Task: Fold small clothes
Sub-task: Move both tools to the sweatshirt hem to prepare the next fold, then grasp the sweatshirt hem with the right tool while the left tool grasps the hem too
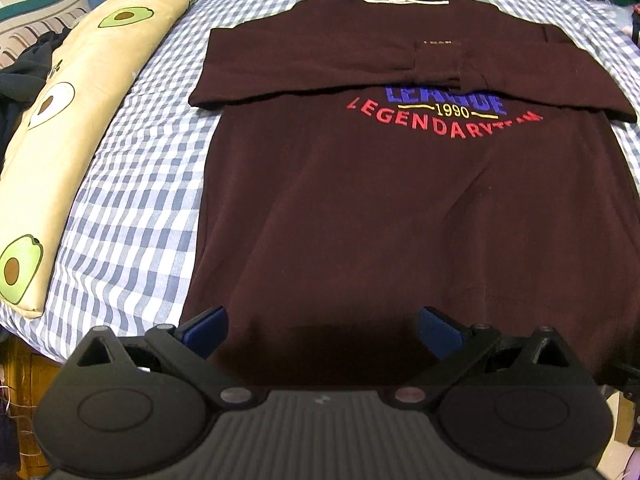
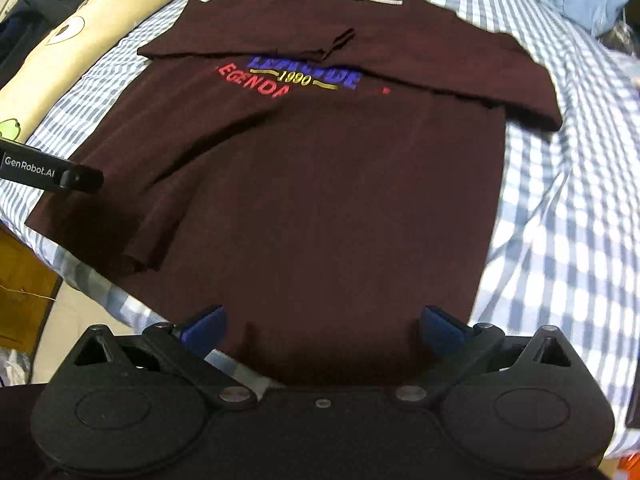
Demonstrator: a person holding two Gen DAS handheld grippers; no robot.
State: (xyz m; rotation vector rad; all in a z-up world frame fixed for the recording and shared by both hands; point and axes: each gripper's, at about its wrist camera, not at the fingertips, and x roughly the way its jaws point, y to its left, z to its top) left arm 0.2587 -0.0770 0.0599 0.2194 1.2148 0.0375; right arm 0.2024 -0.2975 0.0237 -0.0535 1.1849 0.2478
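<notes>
T-shirt: a dark maroon T-shirt [image 1: 400,208] is laid flat on the checked bedsheet [image 1: 132,184], printed side up, with both sleeves [image 1: 304,68] already folded in across the chest, partly covering the lettering [image 1: 444,114].
Long axis: the shirt runs from 6 o'clock (hem) to 12 o'clock (collar) in both wrist views.
Hem: the bottom edge is seen just ahead of the jaws at 6 o'clock, near the bed's front edge.
Left gripper [image 1: 322,330]: released, jaws spread wide, nothing held; it is placed over the hem's left part.
Right gripper [image 2: 324,328]: released likewise, empty, over the hem's right part.
Nearer hand: neither can be judged closer; each is poised at its own hem corner.
Next move, as judged: the hem is to be pinched at both corners and carried toward 12 o'clock.
Surroundings: an avocado-print pillow [image 1: 84,120] is seen at 9 to 10 o'clock, apart from the shirt.
</notes>
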